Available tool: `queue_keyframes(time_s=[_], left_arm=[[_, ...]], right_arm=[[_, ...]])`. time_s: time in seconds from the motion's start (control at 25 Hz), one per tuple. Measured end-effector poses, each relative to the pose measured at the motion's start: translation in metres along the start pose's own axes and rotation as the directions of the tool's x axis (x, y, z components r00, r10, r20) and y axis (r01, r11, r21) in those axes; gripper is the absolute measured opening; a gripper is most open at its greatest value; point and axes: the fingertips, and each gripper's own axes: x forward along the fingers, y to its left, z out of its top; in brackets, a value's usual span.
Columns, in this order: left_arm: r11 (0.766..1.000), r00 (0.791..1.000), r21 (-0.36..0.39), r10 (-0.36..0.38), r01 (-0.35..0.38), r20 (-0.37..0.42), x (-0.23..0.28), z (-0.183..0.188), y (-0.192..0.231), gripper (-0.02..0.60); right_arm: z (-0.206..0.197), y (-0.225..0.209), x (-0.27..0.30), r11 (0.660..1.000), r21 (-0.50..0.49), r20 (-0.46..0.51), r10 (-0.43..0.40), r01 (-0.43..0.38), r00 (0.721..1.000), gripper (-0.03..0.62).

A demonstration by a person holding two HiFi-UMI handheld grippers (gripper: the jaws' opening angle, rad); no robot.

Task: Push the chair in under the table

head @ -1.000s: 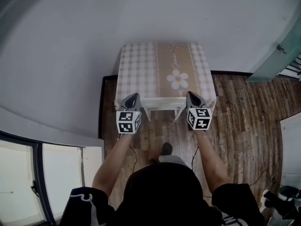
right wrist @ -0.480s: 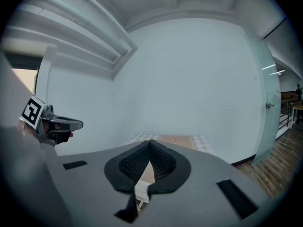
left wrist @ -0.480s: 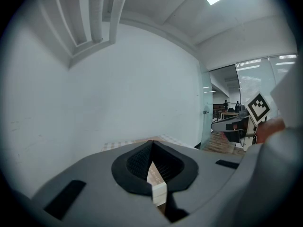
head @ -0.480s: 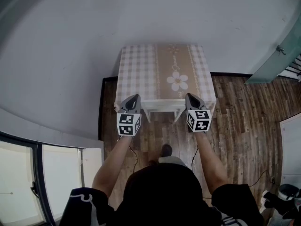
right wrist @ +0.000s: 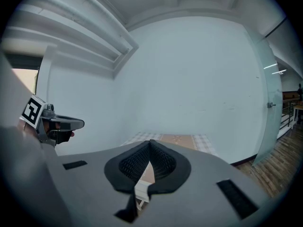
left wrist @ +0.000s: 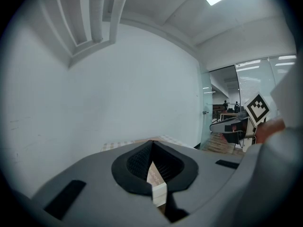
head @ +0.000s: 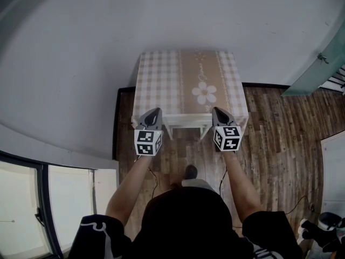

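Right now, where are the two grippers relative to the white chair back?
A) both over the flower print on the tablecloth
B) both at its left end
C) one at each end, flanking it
C: the head view shows the left gripper by the left end of the white chair back and the right gripper by its right end, at the table edge, short of the flower print.

Square checked-cloth tabletop (head: 161, 80) stands against the plain wall (head: 161, 15). White-framed chair (head: 186, 122) sits at its near edge, between left tool (head: 153, 113) and right tool (head: 218, 112). Glass door (head: 315, 69) lies far right.
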Motion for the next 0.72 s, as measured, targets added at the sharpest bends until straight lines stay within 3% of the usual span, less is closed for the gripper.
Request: queue_keyframes(time_s=[0.72], left_arm=[[1.000,1.000,-0.011,-0.008,0.008,-0.009,0.009,-0.004,0.002,0.025]], right_arm=[[-0.002,-0.001,0.011,1.000,-0.001,-0.016,0.015,-0.015,1.000,0.012]])
